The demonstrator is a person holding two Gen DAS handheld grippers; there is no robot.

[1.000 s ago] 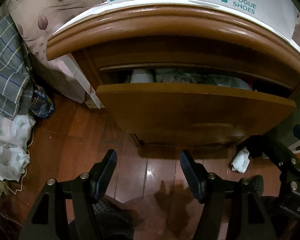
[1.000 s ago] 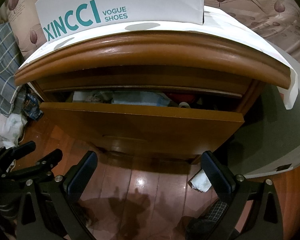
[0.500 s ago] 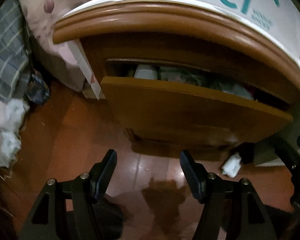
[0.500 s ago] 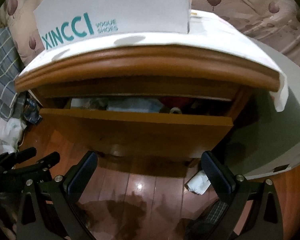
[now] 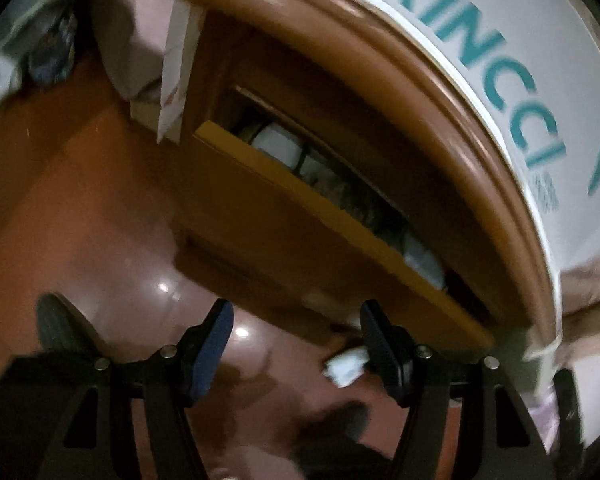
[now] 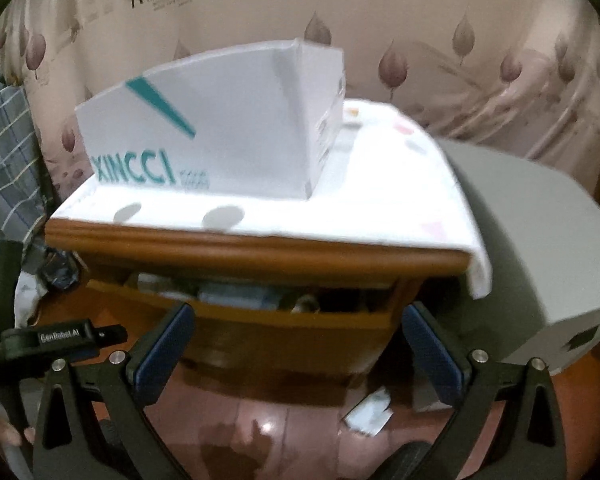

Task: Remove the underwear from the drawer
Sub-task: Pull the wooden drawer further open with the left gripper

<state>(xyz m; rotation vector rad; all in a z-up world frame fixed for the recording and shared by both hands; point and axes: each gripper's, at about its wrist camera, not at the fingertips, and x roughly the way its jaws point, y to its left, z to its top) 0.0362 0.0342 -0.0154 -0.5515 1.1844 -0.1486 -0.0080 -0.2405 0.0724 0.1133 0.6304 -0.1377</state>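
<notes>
Before the part-open drawer (image 6: 260,312), both grippers, left (image 5: 296,344) and right (image 6: 296,352), have swung nearer, jaws open and empty, ready to reach the clothes (image 6: 236,294).

You read "XINCCI" in teal letters on white shoe box (image 6: 220,136) atop nightstand; smaller line beside it too blurred. "GenRobot.AI" printed on black bar of left gripper (image 6: 64,334), seen from right wrist view.
</notes>
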